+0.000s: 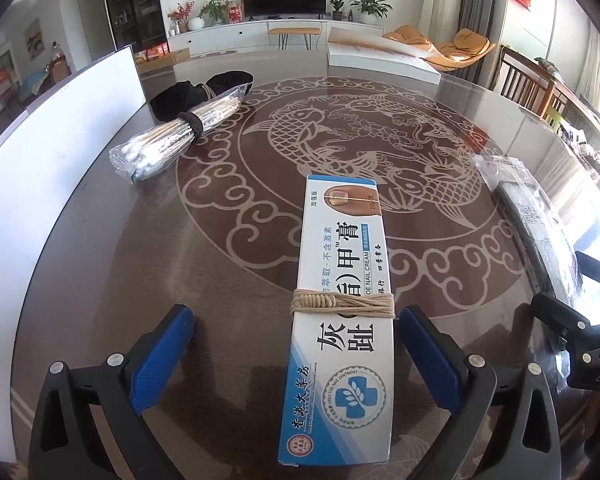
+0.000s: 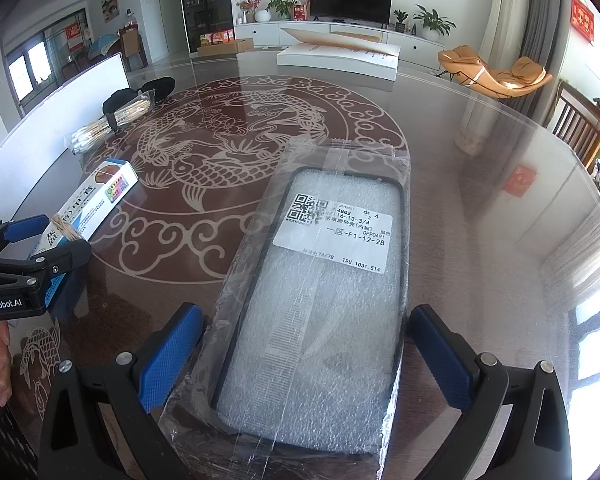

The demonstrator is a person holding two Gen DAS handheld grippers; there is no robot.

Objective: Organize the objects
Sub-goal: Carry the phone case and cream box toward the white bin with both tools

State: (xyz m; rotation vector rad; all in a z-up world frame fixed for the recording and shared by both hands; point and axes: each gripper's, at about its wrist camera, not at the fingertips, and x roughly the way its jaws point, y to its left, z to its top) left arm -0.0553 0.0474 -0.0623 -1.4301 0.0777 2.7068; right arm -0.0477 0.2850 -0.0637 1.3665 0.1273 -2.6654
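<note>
A long white and blue ointment box (image 1: 340, 296) with twine wound around it lies on the dark table between the fingers of my left gripper (image 1: 296, 332), which is open and stands apart from it on both sides. The box also shows in the right wrist view (image 2: 92, 204). A phone case in a clear plastic bag (image 2: 320, 300) lies between the fingers of my right gripper (image 2: 306, 340), which is open. The case shows at the right edge of the left wrist view (image 1: 536, 232). A bundle of cotton swabs (image 1: 168, 136) in plastic lies far left.
A black cloth item (image 1: 196, 90) lies behind the swabs. A white board (image 1: 60, 128) stands along the table's left edge. A flat white box (image 2: 340, 56) lies at the far side. The glass-topped table (image 1: 260, 208) has a fish pattern. Chairs stand to the right.
</note>
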